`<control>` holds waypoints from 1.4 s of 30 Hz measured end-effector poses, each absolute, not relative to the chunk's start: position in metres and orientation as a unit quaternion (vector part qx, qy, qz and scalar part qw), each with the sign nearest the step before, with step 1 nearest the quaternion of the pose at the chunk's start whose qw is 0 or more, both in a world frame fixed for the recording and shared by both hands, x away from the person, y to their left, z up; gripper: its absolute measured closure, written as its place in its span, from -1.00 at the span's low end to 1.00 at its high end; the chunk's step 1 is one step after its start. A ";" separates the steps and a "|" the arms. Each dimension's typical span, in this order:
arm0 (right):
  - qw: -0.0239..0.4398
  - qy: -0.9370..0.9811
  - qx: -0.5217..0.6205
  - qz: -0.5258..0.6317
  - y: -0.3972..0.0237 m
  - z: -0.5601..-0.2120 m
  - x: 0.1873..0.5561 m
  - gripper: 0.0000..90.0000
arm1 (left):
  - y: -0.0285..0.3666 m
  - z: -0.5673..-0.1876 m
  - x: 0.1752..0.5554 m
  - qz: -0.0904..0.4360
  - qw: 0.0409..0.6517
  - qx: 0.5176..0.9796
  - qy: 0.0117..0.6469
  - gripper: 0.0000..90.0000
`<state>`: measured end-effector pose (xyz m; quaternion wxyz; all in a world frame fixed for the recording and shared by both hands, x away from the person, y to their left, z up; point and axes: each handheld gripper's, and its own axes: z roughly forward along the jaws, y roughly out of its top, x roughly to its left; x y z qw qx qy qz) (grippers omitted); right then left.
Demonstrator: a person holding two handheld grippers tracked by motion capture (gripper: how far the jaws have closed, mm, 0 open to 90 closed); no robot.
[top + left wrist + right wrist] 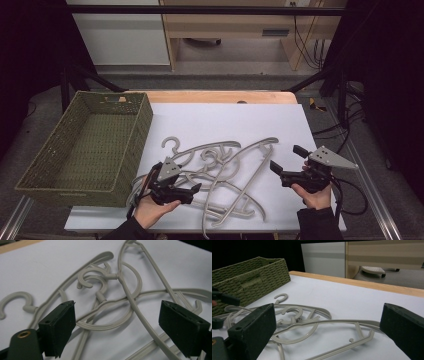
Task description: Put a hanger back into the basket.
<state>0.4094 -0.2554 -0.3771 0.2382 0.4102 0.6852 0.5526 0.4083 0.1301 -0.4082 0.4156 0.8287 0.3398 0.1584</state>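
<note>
We had bare counter (240, 117) at 12 o'clock; our left gripper (192, 189) hovered released over tangled hangers (225, 170), right gripper (286, 159) released too.

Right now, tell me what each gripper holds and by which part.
Nothing is held. The left gripper hangs open over the tangled hangers, its fingers clear of them. The right gripper is open beside the pile.

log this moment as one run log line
left gripper: open, over hangers | right gripper: open, empty | basket: empty
</note>
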 end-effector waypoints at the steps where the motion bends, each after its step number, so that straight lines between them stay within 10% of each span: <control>1: 0.239 0.685 0.410 0.553 -0.255 -0.377 0.409 -0.98 | 0.125 -0.411 0.410 0.154 0.409 0.833 0.340 -0.68; 42: 0.234 0.693 0.409 0.545 -0.251 -0.379 0.410 -0.98 | 0.083 -0.449 0.426 0.070 0.302 0.873 0.376 0.65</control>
